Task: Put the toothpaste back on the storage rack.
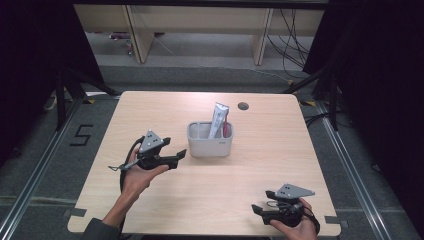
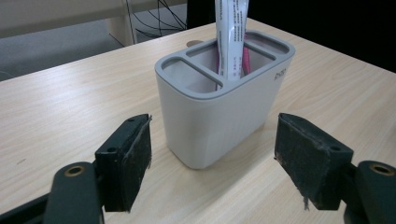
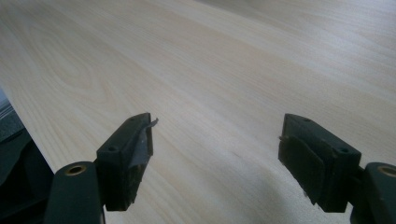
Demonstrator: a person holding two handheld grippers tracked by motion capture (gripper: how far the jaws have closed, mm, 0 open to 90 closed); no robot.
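Observation:
A grey holder (image 1: pixel 210 141) with several compartments stands at the middle of the wooden table (image 1: pixel 280 165). A white tube (image 1: pixel 218 120) and something pink (image 1: pixel 227 129) stick up from it. My left gripper (image 1: pixel 181 156) is open just left of the holder, its jaws pointing at it. In the left gripper view the holder (image 2: pixel 219 112) stands a short way beyond the open jaws, with the tube (image 2: pixel 231 37) upright in its middle compartment. My right gripper (image 1: pixel 257 210) rests low near the table's front right edge, open, nothing between its jaws (image 3: pixel 215 154).
A dark round hole (image 1: pixel 243 106) sits in the table behind the holder. Beyond the table are wooden furniture legs (image 1: pixel 137 35) and loose cables (image 1: pixel 295 45) on the floor. Dark curtains flank both sides.

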